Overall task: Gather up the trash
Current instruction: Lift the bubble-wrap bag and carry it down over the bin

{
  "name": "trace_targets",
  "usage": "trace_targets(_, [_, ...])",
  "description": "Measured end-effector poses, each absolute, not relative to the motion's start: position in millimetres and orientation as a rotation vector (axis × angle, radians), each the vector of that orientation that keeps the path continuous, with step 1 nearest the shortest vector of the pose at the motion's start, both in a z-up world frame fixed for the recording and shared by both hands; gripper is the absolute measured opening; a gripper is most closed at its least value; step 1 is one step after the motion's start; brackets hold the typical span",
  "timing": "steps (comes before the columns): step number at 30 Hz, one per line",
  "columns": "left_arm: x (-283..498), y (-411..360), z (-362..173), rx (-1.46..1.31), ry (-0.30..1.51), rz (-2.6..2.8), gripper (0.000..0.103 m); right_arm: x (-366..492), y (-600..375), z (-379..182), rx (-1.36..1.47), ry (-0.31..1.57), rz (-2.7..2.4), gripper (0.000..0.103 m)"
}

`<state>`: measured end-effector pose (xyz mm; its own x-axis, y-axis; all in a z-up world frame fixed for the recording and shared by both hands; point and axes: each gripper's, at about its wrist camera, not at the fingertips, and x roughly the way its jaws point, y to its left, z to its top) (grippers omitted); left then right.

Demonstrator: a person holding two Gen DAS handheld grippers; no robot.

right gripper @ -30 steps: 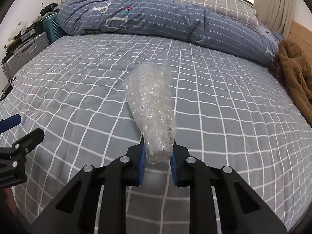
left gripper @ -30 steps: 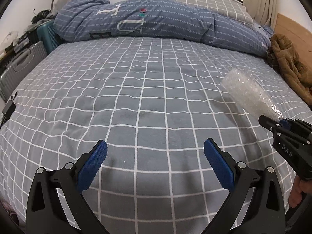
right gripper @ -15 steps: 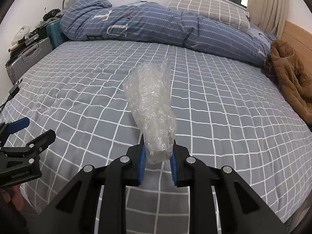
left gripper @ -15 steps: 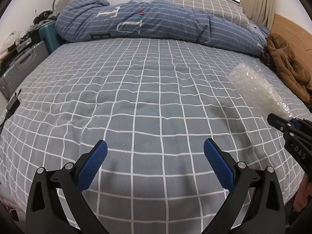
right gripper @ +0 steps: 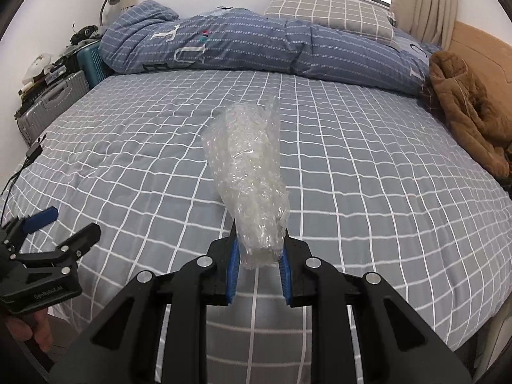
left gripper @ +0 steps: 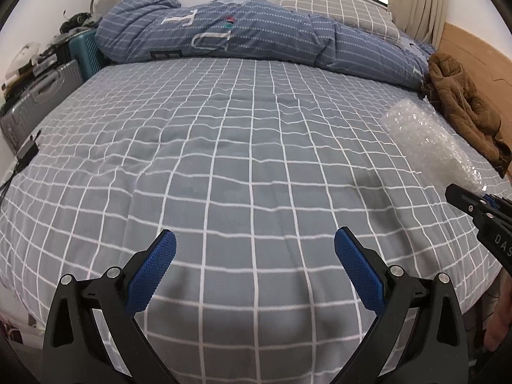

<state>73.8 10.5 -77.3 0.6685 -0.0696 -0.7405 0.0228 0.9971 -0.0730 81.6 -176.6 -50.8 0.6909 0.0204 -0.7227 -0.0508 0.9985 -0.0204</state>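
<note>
A crumpled roll of clear bubble wrap [right gripper: 249,172] sticks out forward from my right gripper [right gripper: 258,256], whose blue pads are shut on its near end. It hangs in the air above the grey checked bed [right gripper: 368,192]. In the left wrist view the same bubble wrap [left gripper: 425,140] shows at the right edge, held by the right gripper [left gripper: 473,201]. My left gripper [left gripper: 254,265] stands wide open over the near part of the bed [left gripper: 224,160], with nothing between its blue pads. In the right wrist view the left gripper [right gripper: 64,224] sits at the lower left, held by a hand.
A rolled blue quilt [left gripper: 256,38] and a checked pillow [left gripper: 332,6] lie along the far side of the bed. A brown coat [left gripper: 460,108] rests at the right by the wooden headboard. Suitcases [left gripper: 41,96] and clutter stand at the left. A charger with cable [left gripper: 27,152] lies on the bed's left edge.
Both grippers have drawn back from the bed toward its near edge, so more of the room and the bed's front edge shows. The right gripper keeps its hold on the bubble wrap.
</note>
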Motion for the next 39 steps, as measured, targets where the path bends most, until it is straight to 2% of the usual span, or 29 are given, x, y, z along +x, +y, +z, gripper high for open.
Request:
trace_targets(21, [-2.2, -6.7, -71.2, -0.070, 0.815, -0.092, 0.097, -11.7, -182.9, -41.8, -0.007, 0.778, 0.037, 0.020])
trace_targets(39, [-79.6, -8.3, -78.5, -0.033, 0.823, -0.108, 0.097, -96.0, -168.0, -62.5, 0.003, 0.815, 0.040, 0.020])
